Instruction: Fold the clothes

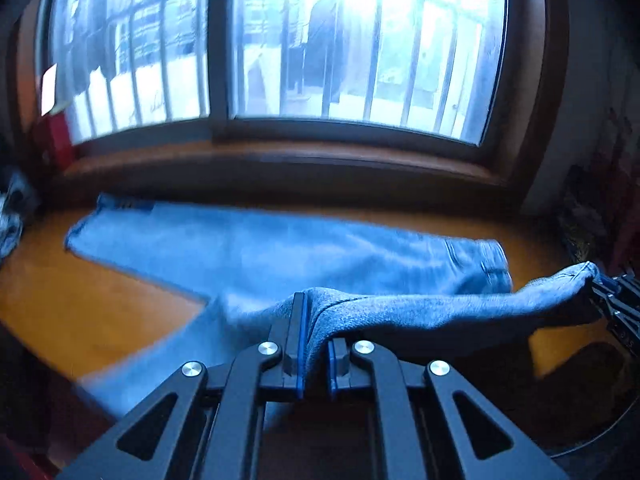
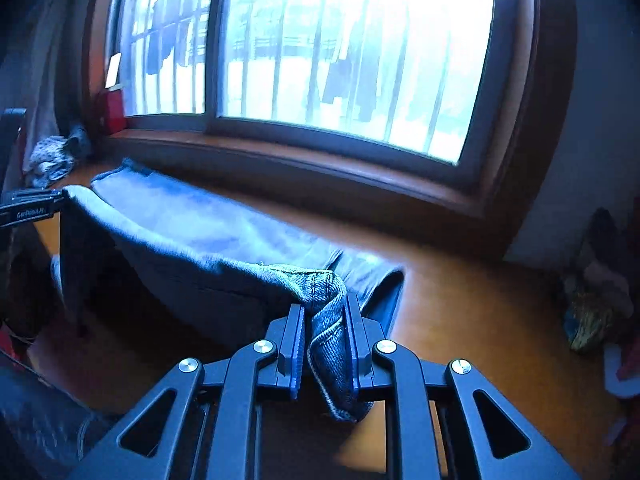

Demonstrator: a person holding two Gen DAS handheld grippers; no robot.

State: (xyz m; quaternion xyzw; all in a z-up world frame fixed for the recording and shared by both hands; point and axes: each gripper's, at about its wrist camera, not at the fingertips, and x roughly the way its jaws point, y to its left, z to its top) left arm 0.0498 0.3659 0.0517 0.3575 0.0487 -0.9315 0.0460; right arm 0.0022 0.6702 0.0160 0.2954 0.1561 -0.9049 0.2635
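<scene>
**Q:** Where the left wrist view looks along its own fingers, what is held?

**A:** The left gripper (image 1: 316,344) is clamped on a fold of the jeans (image 1: 248,252). The cloth rises between the narrow jaws and stretches rightward as a raised band to the right gripper (image 1: 600,286), at the frame's right edge, which pinches its far end. The rest of the jeans lies flat on the wooden table (image 1: 80,308), beyond the fingers, below the window (image 1: 340,48).

**Q:** And the right wrist view?

**A:** The right gripper (image 2: 324,340) grips a bunched, stitched edge of the jeans (image 2: 192,220); a seamed end hangs below the jaws. The lifted cloth runs leftward to the left gripper (image 2: 60,196). One leg lies along the table (image 2: 460,300) toward the windowsill (image 2: 320,160).
</scene>
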